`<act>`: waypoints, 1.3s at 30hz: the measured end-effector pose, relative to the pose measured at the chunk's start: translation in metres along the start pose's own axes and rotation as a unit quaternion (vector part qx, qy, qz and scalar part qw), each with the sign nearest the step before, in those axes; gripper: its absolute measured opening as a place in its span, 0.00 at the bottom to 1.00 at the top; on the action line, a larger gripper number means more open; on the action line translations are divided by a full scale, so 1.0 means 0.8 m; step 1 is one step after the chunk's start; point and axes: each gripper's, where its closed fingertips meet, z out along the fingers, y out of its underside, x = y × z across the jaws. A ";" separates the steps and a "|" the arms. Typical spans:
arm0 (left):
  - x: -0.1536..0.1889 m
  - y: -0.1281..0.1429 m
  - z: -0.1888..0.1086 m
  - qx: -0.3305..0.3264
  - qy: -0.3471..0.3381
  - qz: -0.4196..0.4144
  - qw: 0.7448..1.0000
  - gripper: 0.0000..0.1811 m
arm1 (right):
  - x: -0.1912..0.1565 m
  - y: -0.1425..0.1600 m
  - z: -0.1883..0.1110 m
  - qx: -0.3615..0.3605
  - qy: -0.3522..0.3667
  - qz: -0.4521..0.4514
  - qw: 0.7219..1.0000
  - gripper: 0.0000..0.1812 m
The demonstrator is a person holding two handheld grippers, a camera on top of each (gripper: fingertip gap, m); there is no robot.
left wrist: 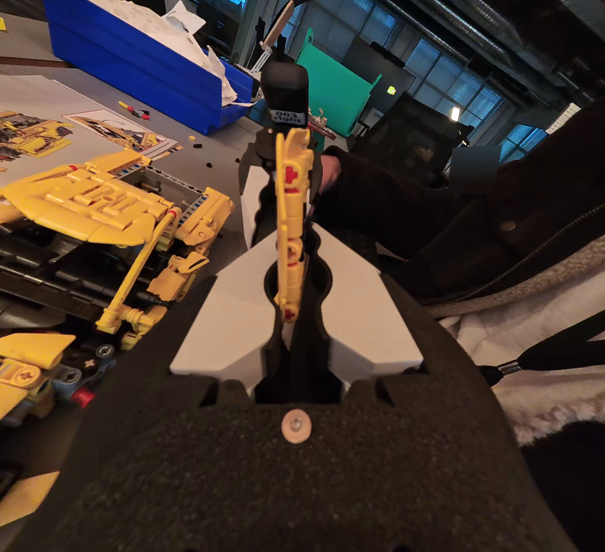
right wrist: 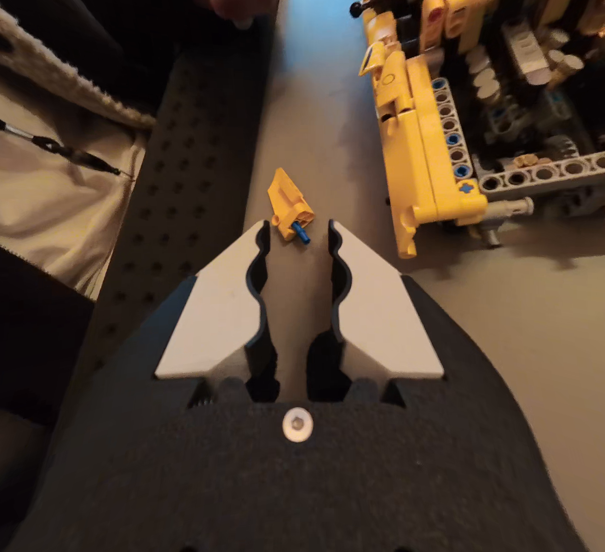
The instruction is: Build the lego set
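Note:
My left gripper (left wrist: pixel 289 242) is shut on a long yellow lego assembly (left wrist: pixel 291 206) with red pins and holds it upright above the table. The black body of the right gripper (left wrist: pixel 284 91) shows just behind it. In the right wrist view, my right gripper (right wrist: pixel 297 225) is open and empty, pointing down at the table. A small yellow piece with a blue pin (right wrist: pixel 288 206) lies just beyond its fingertips. The large yellow lego vehicle model (left wrist: pixel 98 209) sits on the table to the left, and to the right in the right wrist view (right wrist: pixel 425 143).
A blue bin (left wrist: pixel 131 55) full of papers stands at the back of the table. Instruction booklets (left wrist: pixel 121 130) and small loose parts (left wrist: pixel 137 111) lie near it. A black perforated strip (right wrist: pixel 196 160) runs along the table edge by the person's jacket (left wrist: pixel 458 225). About 12 cm separates my left fingertips from my right.

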 end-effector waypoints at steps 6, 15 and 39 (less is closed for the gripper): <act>0.002 0.005 0.005 -0.013 0.010 -0.010 1.000 0.05 | -0.015 0.002 0.017 -0.036 -0.038 -0.045 0.998 0.19; 0.003 0.006 0.005 -0.011 0.019 -0.021 1.000 0.05 | -0.029 0.001 0.026 -0.040 -0.059 -0.026 0.997 0.17; -0.003 0.012 0.008 -0.019 0.019 -0.075 0.997 0.05 | -0.029 -0.050 0.011 -0.128 0.271 -0.255 0.919 0.14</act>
